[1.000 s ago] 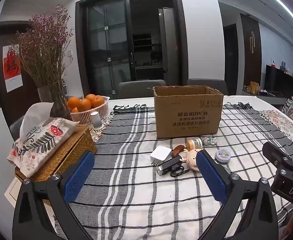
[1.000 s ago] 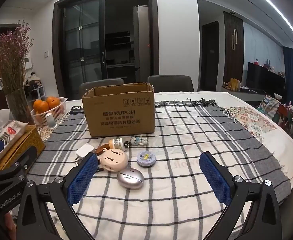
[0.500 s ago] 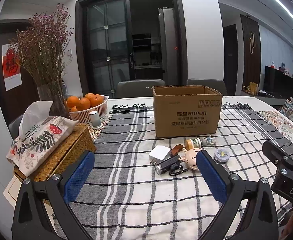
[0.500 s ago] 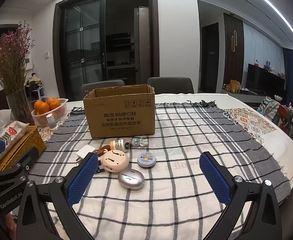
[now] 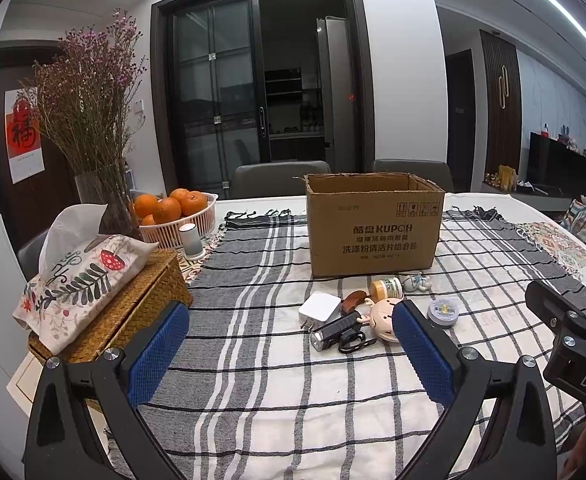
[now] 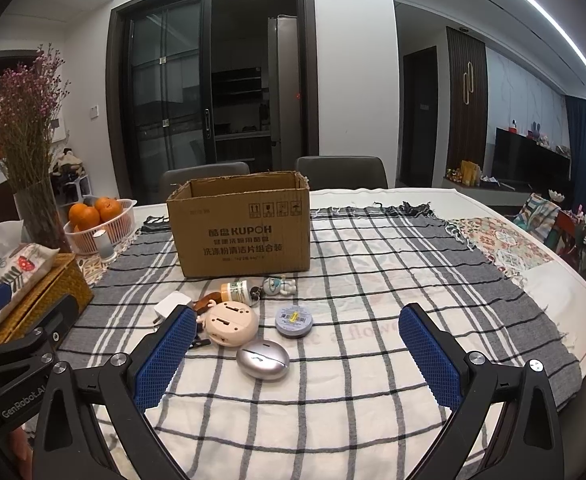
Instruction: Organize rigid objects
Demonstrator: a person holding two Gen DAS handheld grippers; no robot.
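Spread under everything, a grey-and-white plaid tablecloth (image 6: pixel 373 288) over a pale table (image 6: pixel 573 292). Straight ahead of both pairs of fingers and well beyond their tips, an open-topped brown cardboard box (image 6: pixel 243 228), upright, flaps gone or folded, printed "KUPOH" on the near face. Far left of the left fingers, a woven tissue box (image 5: pixel 133 304) with a flowered fabric cover, and past it a glass vase of dried purple flowers (image 5: pixel 89 120) beside a white basket of oranges (image 5: pixel 177 216).

Low in each view, black gripper frames with blue textured pads. Left gripper (image 5: pixel 289 324) spread wide, holding nothing, hovering above the cloth. Right gripper (image 6: pixel 297 334) likewise spread wide, empty, raised off the table.

Between box and fingertips, a loose cluster of small rigid objects. Just inside the right gripper's left pad, a round beige gadget (image 6: pixel 232 322); near it, closest to the camera between the pads, a silver egg-shaped mouse (image 6: pixel 262 359). Just beyond, a round lavender tin (image 6: pixel 294 321) with a yellow label. Beyond the left pad tip, a white charger plug (image 6: pixel 169 304). In the left view only, a black-and-silver flashlight (image 5: pixel 335 330) lying between the pads. Nearest the box, an orange-capped small bottle (image 6: pixel 236 291) lying on its side and a tiny white-and-blue figurine (image 6: pixel 280 286) beside it.
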